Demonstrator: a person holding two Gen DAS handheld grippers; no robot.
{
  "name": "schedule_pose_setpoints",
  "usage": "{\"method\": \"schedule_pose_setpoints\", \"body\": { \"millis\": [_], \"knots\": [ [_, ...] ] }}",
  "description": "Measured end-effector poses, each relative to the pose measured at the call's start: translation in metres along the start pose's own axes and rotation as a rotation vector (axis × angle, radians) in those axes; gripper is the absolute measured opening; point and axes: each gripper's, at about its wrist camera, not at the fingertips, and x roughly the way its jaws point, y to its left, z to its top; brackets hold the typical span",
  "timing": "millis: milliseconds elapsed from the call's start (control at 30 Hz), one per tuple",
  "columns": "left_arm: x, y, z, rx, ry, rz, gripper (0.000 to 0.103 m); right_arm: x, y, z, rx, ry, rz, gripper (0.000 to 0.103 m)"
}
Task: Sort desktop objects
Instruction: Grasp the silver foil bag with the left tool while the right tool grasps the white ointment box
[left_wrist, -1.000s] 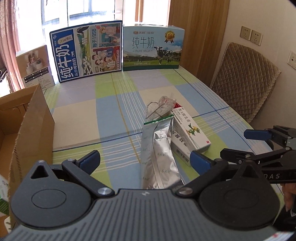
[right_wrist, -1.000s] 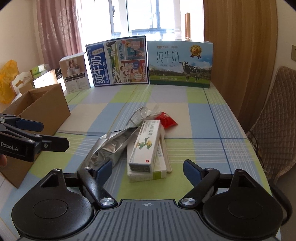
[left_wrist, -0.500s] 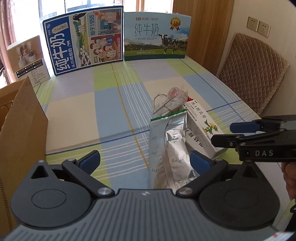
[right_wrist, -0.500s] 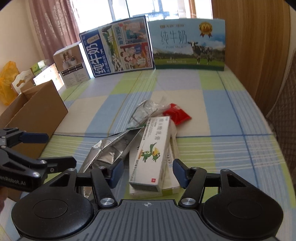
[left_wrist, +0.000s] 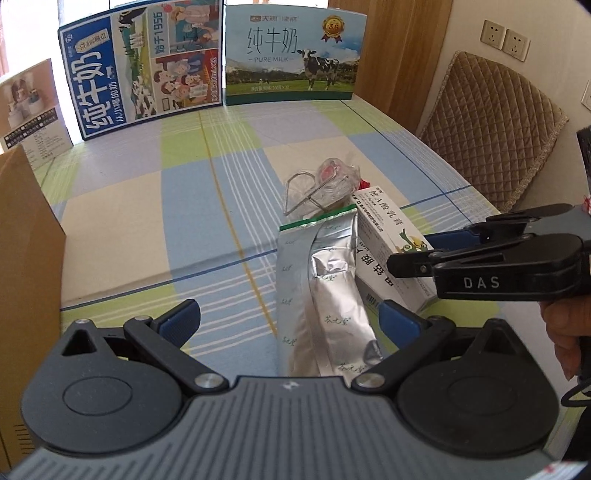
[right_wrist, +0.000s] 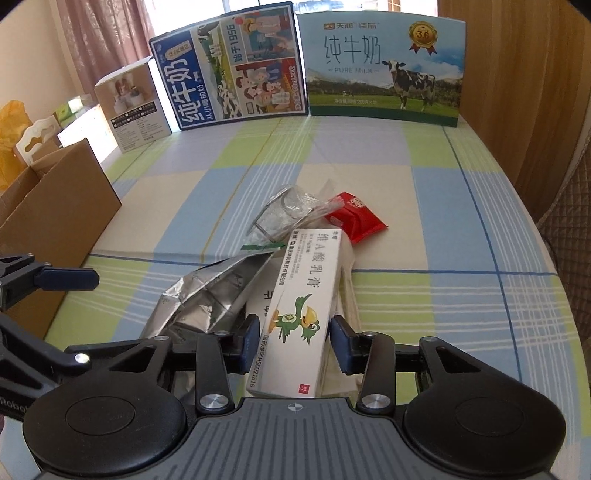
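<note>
Since a second ago our right tongs (right_wrist: 293, 334) are narrowing around the ointment box (right_wrist: 295, 314), not yet gripping, while our left tongs (left_wrist: 288, 321) are hanging open; we are squaring up before squeezing.

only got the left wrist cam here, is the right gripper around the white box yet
Observer: Yes. The right gripper has one pad on each side of the white box. I cannot tell whether the pads touch it.
Operator: what else is in that pile that i cant make out
Observer: A red sachet lies flat at the box's far end, next to a clear bag.
</note>
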Motion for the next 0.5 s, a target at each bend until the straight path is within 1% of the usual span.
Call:
{"method": "schedule_pose_setpoints", "body": {
  "millis": [167,233,267,333,500],
  "knots": [
    [0.015,-0.007,0.007,0.040,0.044,-0.023,0.098,-0.010,-0.008,-0.007,0.009,0.009,-0.015,0.038],
    [0.023,-0.009,0.010,0.052,0.067,-0.024,0.092,-0.012,-0.010,-0.009,0.013,0.012,-0.012,0.038],
    [0.026,-0.010,0.011,0.055,0.077,-0.027,0.090,-0.013,-0.010,-0.010,0.013,0.013,-0.011,0.038],
    [0.032,-0.011,0.012,0.063,0.096,-0.029,0.082,-0.013,-0.009,-0.010,0.009,0.013,-0.012,0.038],
    [0.045,-0.014,0.010,0.078,0.131,-0.036,0.080,-0.011,-0.010,-0.008,0.016,0.012,-0.014,0.038]
  ]
}}
